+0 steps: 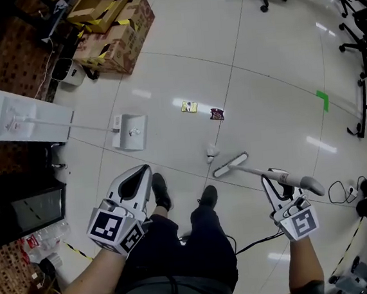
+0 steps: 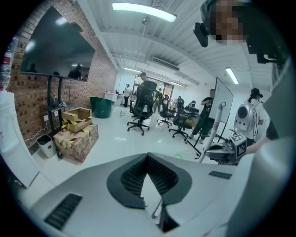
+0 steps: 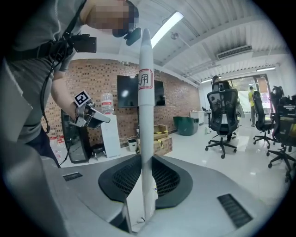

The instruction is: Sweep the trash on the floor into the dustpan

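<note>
White tiled floor (image 1: 268, 89), dustpan (image 1: 131, 132) left of centre, yellow wrapper (image 1: 189, 106), dark wrapper (image 1: 216, 113), paper ball (image 1: 211, 151) mid-frame, cardboard boxes (image 1: 114, 33) upper left

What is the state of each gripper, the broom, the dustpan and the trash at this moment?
left gripper: shut, empty.
right gripper: shut on broom handle.
broom head: on the floor.
dustpan: on the floor, away from trash.
crumpled paper: unswept, near broom head.
yellow wrapper: unswept, on floor.
dark wrapper: unswept, on floor.

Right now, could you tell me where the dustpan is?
In the head view, the dustpan sits left of centre, ahead of the left gripper and left of the yellow wrapper.
</note>
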